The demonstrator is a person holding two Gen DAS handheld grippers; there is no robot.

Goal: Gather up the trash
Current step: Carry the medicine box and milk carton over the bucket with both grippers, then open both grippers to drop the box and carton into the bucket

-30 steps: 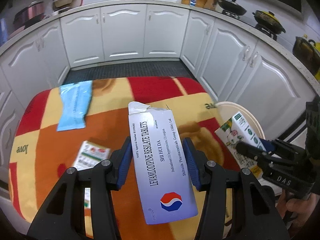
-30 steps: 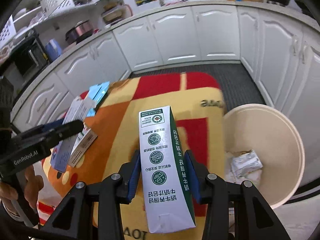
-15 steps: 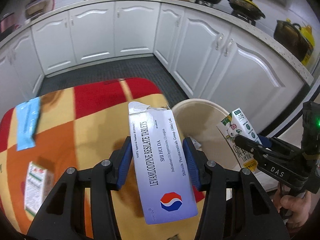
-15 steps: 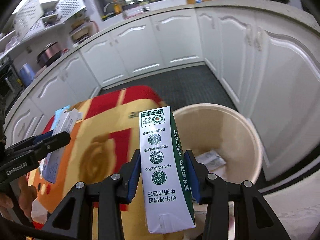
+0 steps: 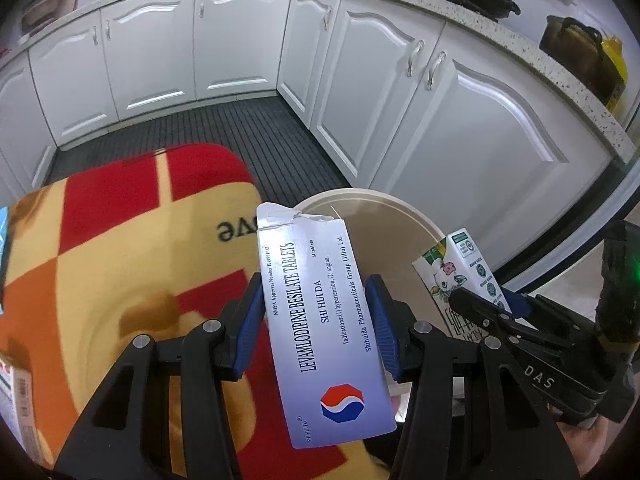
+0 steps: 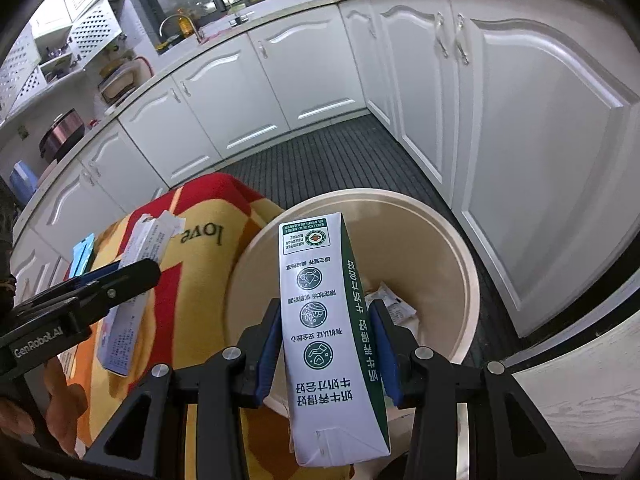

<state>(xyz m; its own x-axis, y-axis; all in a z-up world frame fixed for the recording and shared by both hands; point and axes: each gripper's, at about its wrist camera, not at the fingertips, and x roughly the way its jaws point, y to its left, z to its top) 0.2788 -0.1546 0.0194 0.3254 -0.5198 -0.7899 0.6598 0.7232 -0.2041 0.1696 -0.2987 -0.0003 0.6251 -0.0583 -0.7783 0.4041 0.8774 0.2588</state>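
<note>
The left gripper (image 5: 316,328) has its blue-padded fingers (image 5: 250,326) clamped on both long sides of a white tablet box (image 5: 320,312) with a torn top flap. The box is tilted over the near right corner of the tabletop (image 5: 100,260), which is covered by a red, orange and yellow cloth with "love" printed near its right edge. The box's upper end reaches over the rim of the cream bin (image 6: 468,280), which stands on the floor just beside that edge.

The right gripper (image 6: 326,344) grips a white and green milk carton (image 6: 324,312) between its fingers (image 6: 268,340), squeezed at the carton's sides. The carton hangs above the bin's open mouth, and crumpled white wrappers (image 6: 394,308) lie at the bottom of the bin.

Farther along the tabletop's left edge lies a blue packet (image 6: 82,258). Beyond are the dark ribbed floor mat (image 5: 200,128) and white cabinets (image 5: 460,112).
</note>
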